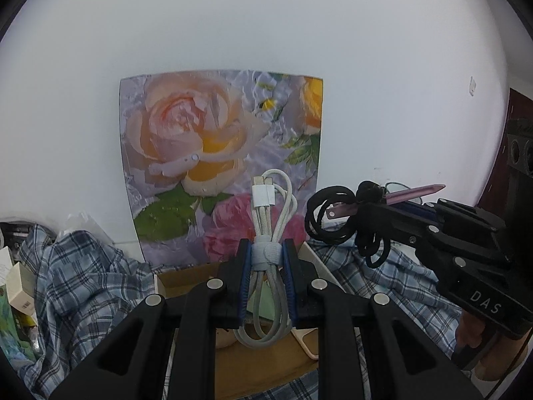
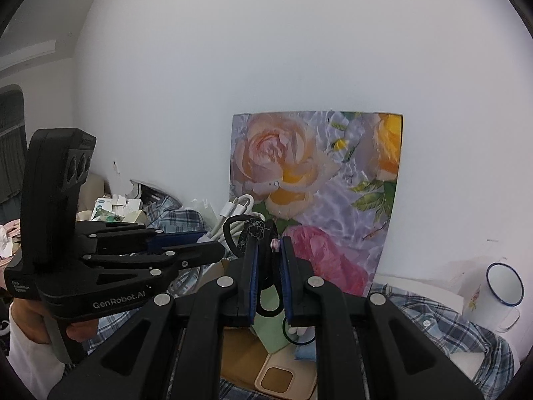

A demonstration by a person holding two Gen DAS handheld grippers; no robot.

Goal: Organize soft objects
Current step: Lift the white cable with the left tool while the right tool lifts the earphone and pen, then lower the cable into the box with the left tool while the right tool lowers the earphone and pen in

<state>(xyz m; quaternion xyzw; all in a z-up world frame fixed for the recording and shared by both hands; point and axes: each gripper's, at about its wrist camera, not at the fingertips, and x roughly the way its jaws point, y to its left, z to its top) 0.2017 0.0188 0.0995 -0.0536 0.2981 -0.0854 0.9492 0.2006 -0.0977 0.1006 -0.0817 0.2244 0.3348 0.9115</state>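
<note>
My left gripper (image 1: 266, 256) is shut on a coiled white charging cable (image 1: 268, 206) bound by a pale strap, held up in the air above an open cardboard box (image 1: 260, 360). My right gripper (image 2: 269, 250) is shut on a bundle of black hair ties (image 2: 253, 233) with a pink clip; the bundle (image 1: 336, 213) hangs from it in the left wrist view too. The two grippers are side by side, the left one (image 2: 213, 246) to the left of the right one (image 1: 373, 206). The cable also shows in the right wrist view (image 2: 233, 210).
A floral rose panel (image 1: 220, 153) leans on the white wall behind. A blue plaid shirt (image 1: 76, 273) lies around the box. A white enamel mug (image 2: 499, 296) stands at the right. Small cartons (image 1: 16, 286) pile at the left. A green sheet (image 2: 269, 330) and beige case (image 2: 283, 376) lie in the box.
</note>
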